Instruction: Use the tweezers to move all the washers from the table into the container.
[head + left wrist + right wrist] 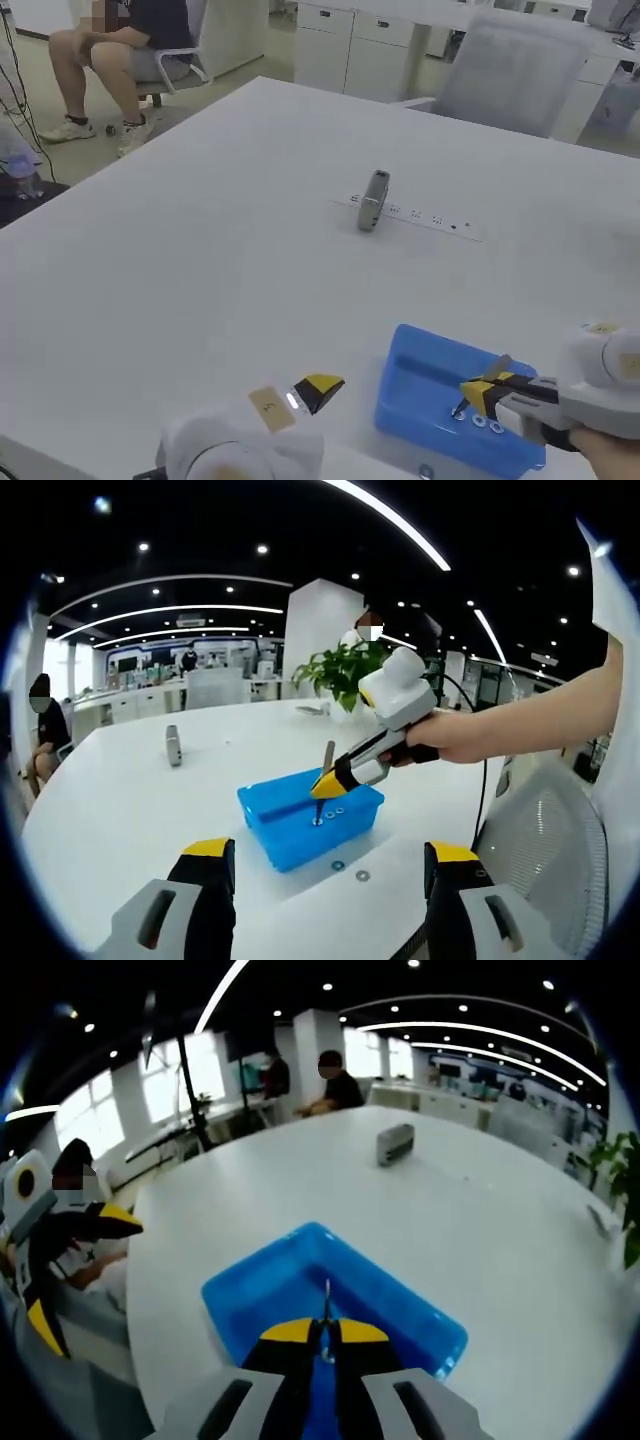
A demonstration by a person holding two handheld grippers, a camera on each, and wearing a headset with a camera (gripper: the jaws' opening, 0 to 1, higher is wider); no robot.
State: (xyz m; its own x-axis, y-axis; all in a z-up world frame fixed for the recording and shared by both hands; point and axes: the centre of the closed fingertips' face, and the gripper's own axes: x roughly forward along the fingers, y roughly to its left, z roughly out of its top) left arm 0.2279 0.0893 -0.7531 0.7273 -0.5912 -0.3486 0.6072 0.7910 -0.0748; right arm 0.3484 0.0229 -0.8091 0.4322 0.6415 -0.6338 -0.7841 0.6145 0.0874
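Note:
A blue container (420, 370) stands near the table's front edge, with washers (486, 424) lying inside it. My right gripper (492, 392) is shut on the tweezers (468, 398), whose tips point down into the container (270, 1280). In the right gripper view the tweezers (326, 1310) stick out from between the shut jaws (325, 1332). My left gripper (330, 865) stands open with nothing in it, to the left of the container (290, 830). Two washers (350, 870) lie on the table just in front of the container. Whether the tweezer tips hold a washer is too small to tell.
A grey block (373, 200) stands on a socket strip (425, 215) in the middle of the white table (200, 260). A person sits on a chair (120, 50) at the far left. An office chair (510, 70) stands behind the table.

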